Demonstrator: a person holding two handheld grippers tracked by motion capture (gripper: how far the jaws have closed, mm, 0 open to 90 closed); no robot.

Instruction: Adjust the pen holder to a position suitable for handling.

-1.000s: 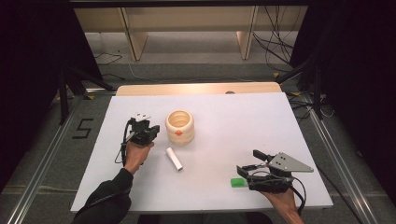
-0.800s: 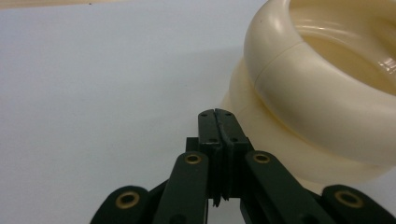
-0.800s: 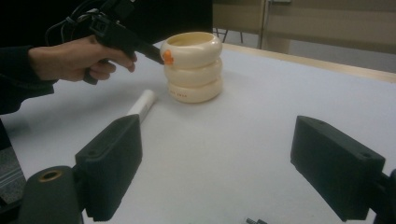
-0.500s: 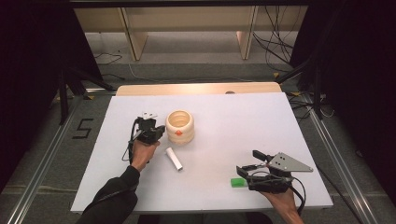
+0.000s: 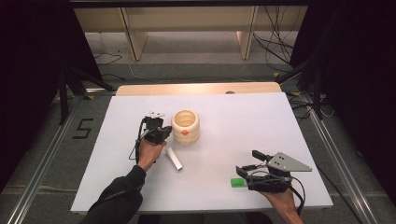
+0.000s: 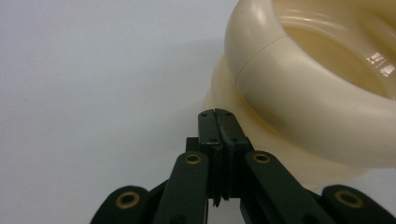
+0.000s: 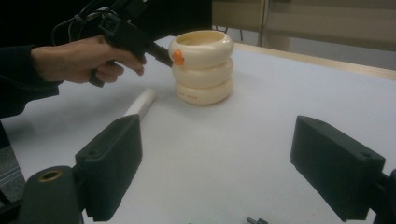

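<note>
Right gripper (image 5: 243, 171): nearest the person, well apart from the ringed cream cup; fingers spread wide, holding nothing.
Green block (image 5: 237, 182): on the table (image 5: 289, 140), just beside the right gripper, untouched.
White tube (image 5: 174, 158): lying flat, near the cup's base on the person's side.
Left gripper (image 6: 217, 116): fingers pressed together, empty; tips at the cup's side, contact cannot be confirmed.
Ringed cream cup (image 5: 186, 126): upright, orange mark (image 7: 177, 57) on its upper ring.
Progress: judged early; cup approached but not grasped, tube and block not yet handled.
</note>
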